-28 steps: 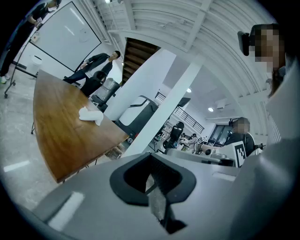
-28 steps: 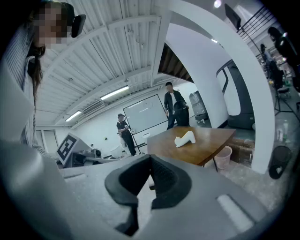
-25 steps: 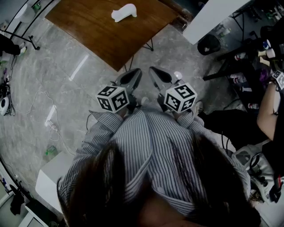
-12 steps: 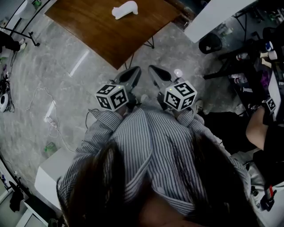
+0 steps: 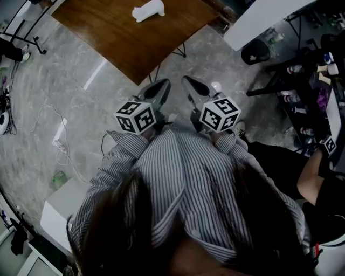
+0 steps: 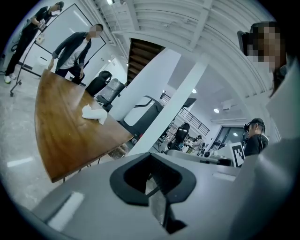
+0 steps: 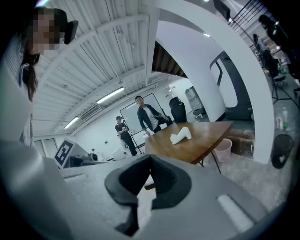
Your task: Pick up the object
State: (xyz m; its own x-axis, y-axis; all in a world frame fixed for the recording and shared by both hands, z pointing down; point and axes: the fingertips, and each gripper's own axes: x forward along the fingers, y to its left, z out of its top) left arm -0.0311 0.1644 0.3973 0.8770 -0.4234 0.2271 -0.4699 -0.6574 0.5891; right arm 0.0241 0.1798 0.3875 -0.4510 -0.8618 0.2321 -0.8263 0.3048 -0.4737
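The object, a white lumpy thing (image 5: 148,10), lies on a brown wooden table (image 5: 135,43) well ahead of me; it also shows in the left gripper view as the white object (image 6: 93,112) and in the right gripper view as the white object (image 7: 180,135). My left gripper (image 5: 160,87) and right gripper (image 5: 190,86) are held side by side close to my chest, over the floor, short of the table's near corner. Both are shut with nothing between their jaws, as the left gripper (image 6: 154,180) and the right gripper (image 7: 147,180) show in their own views.
Two people stand by a whiteboard (image 7: 140,117) beyond the table. A pale bin (image 7: 223,149) sits under the table's right edge. A white pillar (image 5: 259,19), a cluttered bench (image 5: 315,70) and another person's arm (image 5: 315,172) are at my right; cables (image 5: 59,143) lie on the floor at left.
The table and white object have slid slightly upward in the head view. The person's arm at right has moved lower. Both grippers stay shut in the same place.
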